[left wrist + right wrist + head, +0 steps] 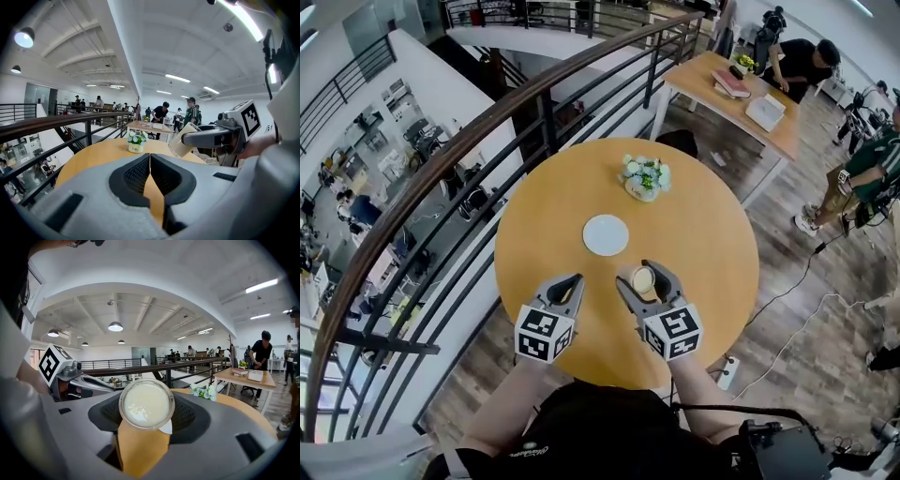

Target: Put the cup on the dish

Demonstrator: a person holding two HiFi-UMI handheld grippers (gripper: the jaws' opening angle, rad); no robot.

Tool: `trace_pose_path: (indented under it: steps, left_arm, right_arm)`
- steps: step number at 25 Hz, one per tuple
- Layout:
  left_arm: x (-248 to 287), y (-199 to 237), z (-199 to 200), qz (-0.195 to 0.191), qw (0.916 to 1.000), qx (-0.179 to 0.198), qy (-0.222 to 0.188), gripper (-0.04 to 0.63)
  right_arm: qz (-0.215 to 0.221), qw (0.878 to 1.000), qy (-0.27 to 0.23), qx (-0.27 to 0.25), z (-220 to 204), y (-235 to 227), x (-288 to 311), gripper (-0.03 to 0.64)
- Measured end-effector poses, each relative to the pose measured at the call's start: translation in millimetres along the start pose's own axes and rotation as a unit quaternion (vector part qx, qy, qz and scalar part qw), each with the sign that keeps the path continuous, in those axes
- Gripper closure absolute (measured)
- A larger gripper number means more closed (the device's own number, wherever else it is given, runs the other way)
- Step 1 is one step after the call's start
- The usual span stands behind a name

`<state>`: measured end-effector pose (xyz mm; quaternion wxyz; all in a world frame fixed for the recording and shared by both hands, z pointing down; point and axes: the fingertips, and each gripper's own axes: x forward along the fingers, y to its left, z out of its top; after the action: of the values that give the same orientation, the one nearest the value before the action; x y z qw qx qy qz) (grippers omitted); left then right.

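Note:
A clear cup (643, 279) with a pale milky fill is held tilted above the round wooden table (712, 244), and my right gripper (646, 272) is shut on it. In the right gripper view the cup (146, 404) faces the camera between the jaws. A flat white dish (606, 234) lies on the table just ahead and to the left of the cup; a sliver of the dish (167, 428) shows under the cup. My left gripper (572, 282) hovers beside it at the near left, shut and empty, its pads meeting (150, 158). The left gripper view shows the cup (182, 139) in the right gripper's jaws.
A small white pot of flowers (644, 178) stands at the table's far side. A dark metal railing (487, 141) with a wooden handrail curves round the left, with a drop beyond. A rectangular table (722, 94) with books and a person stands behind; another person (862, 178) is at right.

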<state>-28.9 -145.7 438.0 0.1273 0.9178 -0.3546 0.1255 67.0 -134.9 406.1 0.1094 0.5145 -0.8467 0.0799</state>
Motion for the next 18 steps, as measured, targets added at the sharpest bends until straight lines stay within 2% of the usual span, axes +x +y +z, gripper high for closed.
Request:
trace_pose_path:
  steps: [5, 9, 18]
  left_arm:
    - [13.2, -1.9, -6.3, 0.005, 0.9998, -0.015, 0.014, 0.592]
    - [19.8, -3.6, -16.5, 0.005, 0.9996, -0.01, 0.028, 0.592]
    - [45.3, 12.4, -30.4, 0.019, 0.9986, -0.028, 0.04, 0.592]
  right_arm:
    - [0.001, 1.0, 0.007, 0.0, -8.0, -13.9, -1.4, 0.356]
    - [0.002, 1.0, 0.016, -0.003, -15.5, -18.1, 2.1, 0.357]
    - [0.031, 0.998, 0.052, -0.03, -43.5, -13.2, 32.6, 0.357]
